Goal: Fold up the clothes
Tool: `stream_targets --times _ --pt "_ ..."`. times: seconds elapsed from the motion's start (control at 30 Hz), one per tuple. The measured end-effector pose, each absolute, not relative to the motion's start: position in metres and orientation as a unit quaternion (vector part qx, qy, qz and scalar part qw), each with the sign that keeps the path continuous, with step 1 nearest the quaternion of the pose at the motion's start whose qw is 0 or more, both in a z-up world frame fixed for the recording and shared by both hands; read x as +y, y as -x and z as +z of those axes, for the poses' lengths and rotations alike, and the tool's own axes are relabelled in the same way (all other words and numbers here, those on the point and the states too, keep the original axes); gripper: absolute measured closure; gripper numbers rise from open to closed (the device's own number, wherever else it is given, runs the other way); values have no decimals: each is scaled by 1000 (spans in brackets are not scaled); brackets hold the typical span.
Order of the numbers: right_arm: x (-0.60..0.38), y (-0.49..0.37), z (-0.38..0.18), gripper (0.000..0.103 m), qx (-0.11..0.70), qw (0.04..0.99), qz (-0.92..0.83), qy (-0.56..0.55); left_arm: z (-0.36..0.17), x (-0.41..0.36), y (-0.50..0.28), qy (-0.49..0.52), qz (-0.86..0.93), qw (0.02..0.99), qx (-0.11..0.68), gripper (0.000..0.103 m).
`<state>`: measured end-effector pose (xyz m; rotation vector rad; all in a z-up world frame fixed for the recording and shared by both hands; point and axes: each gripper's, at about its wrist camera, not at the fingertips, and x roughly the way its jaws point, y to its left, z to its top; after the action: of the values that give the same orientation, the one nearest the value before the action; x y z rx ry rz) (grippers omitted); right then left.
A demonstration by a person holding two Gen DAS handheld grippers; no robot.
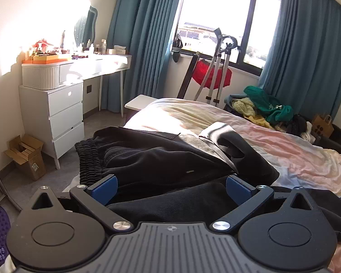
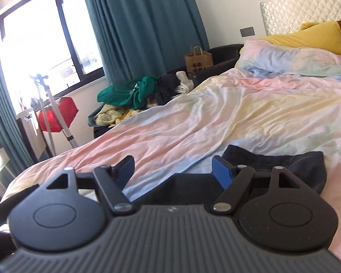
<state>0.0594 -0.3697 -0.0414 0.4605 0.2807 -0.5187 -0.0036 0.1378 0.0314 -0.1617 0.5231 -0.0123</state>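
A black garment (image 1: 161,157) with a ribbed elastic waistband (image 1: 88,159) lies crumpled on the bed's near corner in the left wrist view. My left gripper (image 1: 171,187) is open, its blue pads (image 1: 104,187) spread just above the black cloth, holding nothing. In the right wrist view my right gripper (image 2: 174,169) is open and empty over the pastel duvet (image 2: 216,118). A folded dark garment (image 2: 284,161) lies flat on the duvet just beyond its right finger (image 2: 222,170). Black cloth (image 2: 6,204) shows at the left edge.
A pile of green, yellow and dark clothes (image 2: 136,93) sits beside the bed under the window. A steamer stand with a red item (image 1: 212,72), white drawers (image 1: 56,111), a desk (image 1: 102,63) and a cardboard box (image 1: 27,154) stand left. Pillows (image 2: 295,54) lie at the headboard.
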Motion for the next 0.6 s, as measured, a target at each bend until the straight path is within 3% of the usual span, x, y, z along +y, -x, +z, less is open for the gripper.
stream_targets --times 0.33,0.53,0.6 --pt "-320 -80 -53 26 166 952 -139 -218 15 41 -42 23 -56 964 258 0" --pt "-298 -90 -58 26 176 959 -82 -205 -25 18 -62 0 -50 962 268 0" --pt "-293 -93 -60 33 177 961 -68 -203 -38 19 -65 -1 -57 958 280 0"
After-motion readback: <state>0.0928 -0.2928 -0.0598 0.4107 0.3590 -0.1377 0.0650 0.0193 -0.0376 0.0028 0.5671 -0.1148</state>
